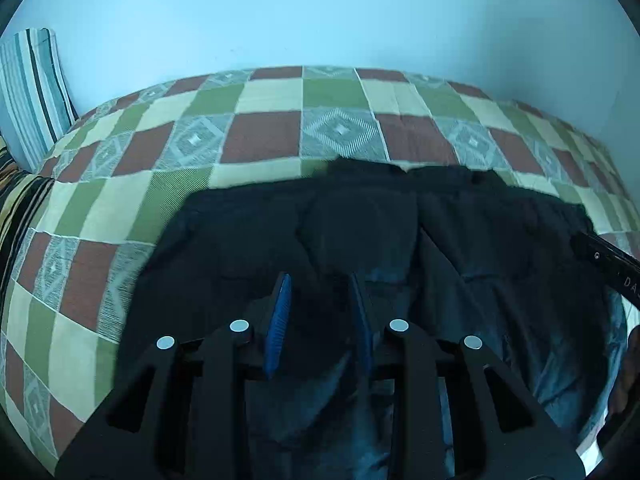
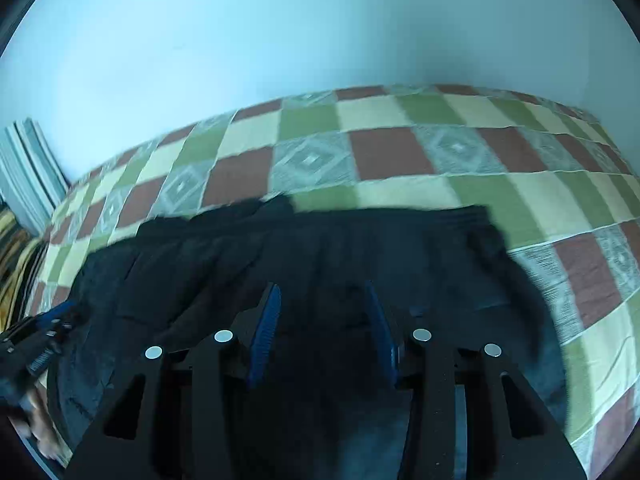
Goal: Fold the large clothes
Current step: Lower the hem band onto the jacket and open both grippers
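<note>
A large dark garment (image 1: pixel 360 220) lies spread on a bed with a checkered cover (image 1: pixel 260 136). It also shows in the right wrist view (image 2: pixel 360 248), rumpled, with a fold at its far edge. My left gripper (image 1: pixel 320 284) is open just above the garment's near part, its blue pads apart with nothing between them. My right gripper (image 2: pixel 322 292) is open over the garment's right half, also empty. The right gripper's body shows at the right edge of the left wrist view (image 1: pixel 604 260). The left gripper shows at the left edge of the right wrist view (image 2: pixel 40 336).
A pale blue wall (image 1: pixel 320 12) stands behind the bed. A striped pillow (image 1: pixel 32 92) leans against it at the far left. A dark striped cloth (image 1: pixel 16 196) lies at the bed's left edge. The bed cover (image 2: pixel 560 200) extends right of the garment.
</note>
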Tool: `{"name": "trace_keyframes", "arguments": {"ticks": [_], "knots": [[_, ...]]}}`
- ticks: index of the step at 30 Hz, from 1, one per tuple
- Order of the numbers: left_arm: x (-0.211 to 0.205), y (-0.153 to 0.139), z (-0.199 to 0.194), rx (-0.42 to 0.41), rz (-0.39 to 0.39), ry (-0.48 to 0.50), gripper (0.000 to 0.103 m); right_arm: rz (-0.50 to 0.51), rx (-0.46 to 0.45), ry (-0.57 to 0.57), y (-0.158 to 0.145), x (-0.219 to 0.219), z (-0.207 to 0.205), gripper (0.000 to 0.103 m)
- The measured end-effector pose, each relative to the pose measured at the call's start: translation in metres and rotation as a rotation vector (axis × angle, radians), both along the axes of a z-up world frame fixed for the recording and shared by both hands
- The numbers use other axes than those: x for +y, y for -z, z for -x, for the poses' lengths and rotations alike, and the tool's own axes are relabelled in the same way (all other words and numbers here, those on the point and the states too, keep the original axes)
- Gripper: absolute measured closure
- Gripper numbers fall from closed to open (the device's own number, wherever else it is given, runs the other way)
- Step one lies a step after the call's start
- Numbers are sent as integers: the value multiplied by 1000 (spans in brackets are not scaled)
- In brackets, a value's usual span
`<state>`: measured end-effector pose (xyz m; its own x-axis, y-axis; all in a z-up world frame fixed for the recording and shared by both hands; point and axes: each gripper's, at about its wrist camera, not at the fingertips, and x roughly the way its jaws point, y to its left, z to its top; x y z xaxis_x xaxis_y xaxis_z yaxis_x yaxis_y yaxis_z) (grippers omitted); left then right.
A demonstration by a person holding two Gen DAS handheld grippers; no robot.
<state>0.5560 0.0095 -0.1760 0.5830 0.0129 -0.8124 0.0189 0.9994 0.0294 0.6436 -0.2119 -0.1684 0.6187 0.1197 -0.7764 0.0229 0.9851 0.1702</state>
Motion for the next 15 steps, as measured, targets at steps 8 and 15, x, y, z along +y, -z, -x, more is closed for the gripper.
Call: {"name": "trace_keyframes", "arguments": {"ticks": [8, 15], "knots": [[-6, 41, -17, 22, -68, -36, 71, 134, 30, -6, 42, 25, -10, 53], [-8, 57, -23, 18, -91, -32, 72, 174, 47, -3, 57, 31, -17, 52]]}}
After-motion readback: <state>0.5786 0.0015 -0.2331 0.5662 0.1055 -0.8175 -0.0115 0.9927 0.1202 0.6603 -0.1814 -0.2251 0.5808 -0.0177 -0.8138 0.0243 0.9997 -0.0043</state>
